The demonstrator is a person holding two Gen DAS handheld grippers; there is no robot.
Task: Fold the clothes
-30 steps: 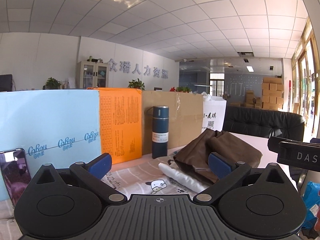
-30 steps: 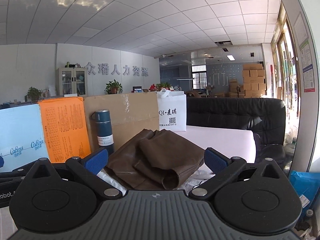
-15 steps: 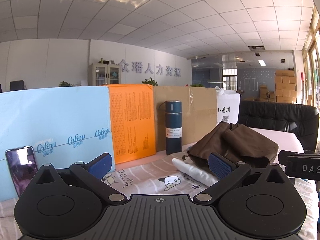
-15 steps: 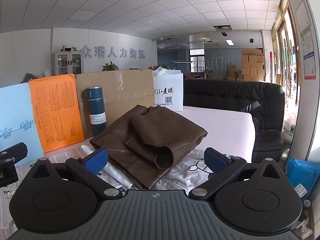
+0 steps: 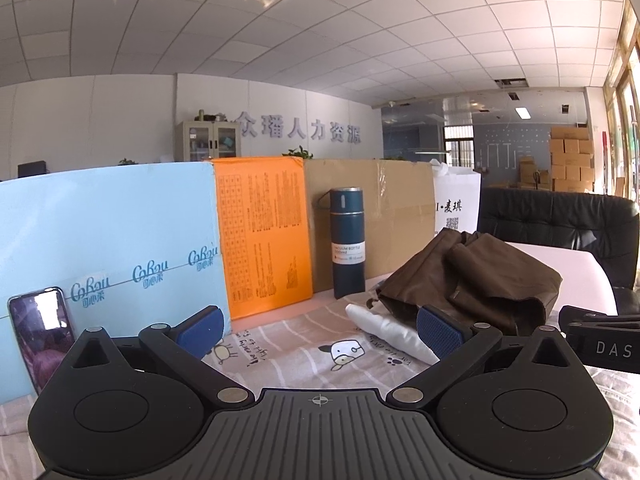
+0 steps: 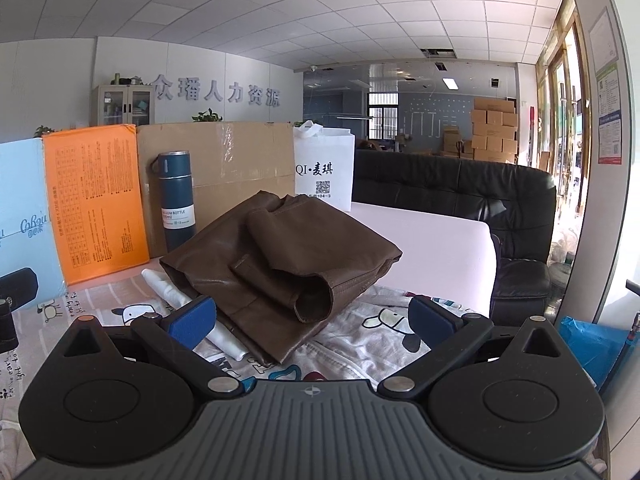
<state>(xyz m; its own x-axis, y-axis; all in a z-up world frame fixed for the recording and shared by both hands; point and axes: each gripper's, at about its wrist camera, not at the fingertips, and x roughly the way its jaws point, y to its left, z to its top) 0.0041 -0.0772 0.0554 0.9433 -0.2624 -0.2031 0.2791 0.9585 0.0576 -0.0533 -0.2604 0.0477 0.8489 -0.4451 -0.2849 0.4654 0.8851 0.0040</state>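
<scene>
A folded brown leather-like garment (image 6: 288, 256) lies in a heap on the cartoon-print cloth (image 6: 380, 320), just ahead of my right gripper (image 6: 312, 320), which is open and empty. In the left wrist view the same garment (image 5: 476, 280) lies ahead to the right, with a white rolled piece (image 5: 392, 330) beside it. My left gripper (image 5: 320, 330) is open and empty above the cloth (image 5: 304, 356). The right gripper's body shows at the right edge of the left wrist view (image 5: 600, 344).
A dark blue vacuum bottle (image 5: 347, 242) stands at the back against a cardboard panel (image 5: 384, 216), with an orange panel (image 5: 264, 232) and a light blue panel (image 5: 112, 240) to its left. A phone (image 5: 42, 340) leans at far left. A white bag (image 6: 324, 170) and a black sofa (image 6: 460, 200) are behind.
Both grippers have tilted downward and moved closer to the table; the brown garment and cloth fill more of each view. Both stay open.
</scene>
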